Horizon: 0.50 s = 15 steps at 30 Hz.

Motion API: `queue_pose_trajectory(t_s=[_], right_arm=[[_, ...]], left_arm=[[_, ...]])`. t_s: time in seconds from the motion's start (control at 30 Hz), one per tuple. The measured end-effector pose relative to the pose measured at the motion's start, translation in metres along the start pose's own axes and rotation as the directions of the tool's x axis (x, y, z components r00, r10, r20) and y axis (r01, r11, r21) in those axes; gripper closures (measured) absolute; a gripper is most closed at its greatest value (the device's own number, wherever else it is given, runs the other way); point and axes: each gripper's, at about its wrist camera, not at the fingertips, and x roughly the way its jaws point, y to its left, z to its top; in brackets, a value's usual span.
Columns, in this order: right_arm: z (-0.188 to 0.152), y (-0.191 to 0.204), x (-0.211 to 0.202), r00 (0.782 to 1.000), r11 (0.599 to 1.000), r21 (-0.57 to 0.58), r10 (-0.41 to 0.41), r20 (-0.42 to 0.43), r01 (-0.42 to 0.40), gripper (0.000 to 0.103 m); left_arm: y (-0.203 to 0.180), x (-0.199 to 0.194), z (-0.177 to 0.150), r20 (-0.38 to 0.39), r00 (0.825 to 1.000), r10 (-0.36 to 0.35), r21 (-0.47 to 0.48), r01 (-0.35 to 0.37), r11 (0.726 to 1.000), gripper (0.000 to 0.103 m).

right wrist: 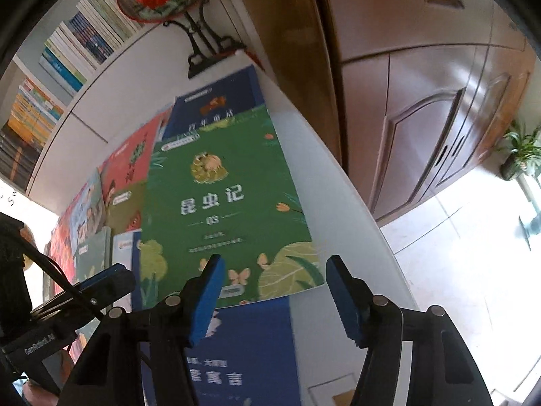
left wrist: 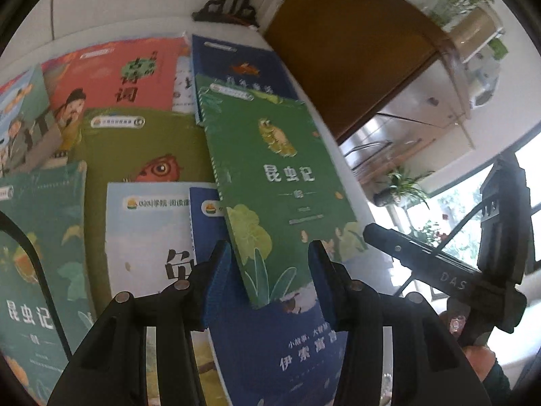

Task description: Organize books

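Books [left wrist: 128,155] lie overlapped on the white table [right wrist: 321,176] (green book [left wrist: 270,169] topmost), both your grippers, left [left wrist: 270,274] and right [right wrist: 274,291], gaping empty over its near edge, so a shallow pinch risks dragging the blue book [left wrist: 270,345] underneath.

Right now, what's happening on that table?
A person holds a gripper in each hand over a spread of overlapping books on a white table. Both the left gripper and right gripper hang open over the near edge of the green book, which lies on top of a blue book. Neither pair of pads presses on it; nothing is lifted yet. More books lie to the left.
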Motion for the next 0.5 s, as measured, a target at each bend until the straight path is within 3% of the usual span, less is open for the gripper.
queue_pose_trajectory(t_s=[0.13,0.5], right_arm=[[0.005,-0.014,0.012,0.995,0.996,0.033,0.081,-0.056,-0.079,0.042],[0.017,-0.018,0.034,0.992,0.997,0.007,0.081,-0.093,-0.081,0.042]], left_arm=[[0.000,0.010,-0.003,-0.015,1.000,0.012,-0.029,-0.013,0.999,0.059],[-0.002,0.015,-0.001,0.006,1.000,0.012,-0.045,-0.012,0.999,0.058]])
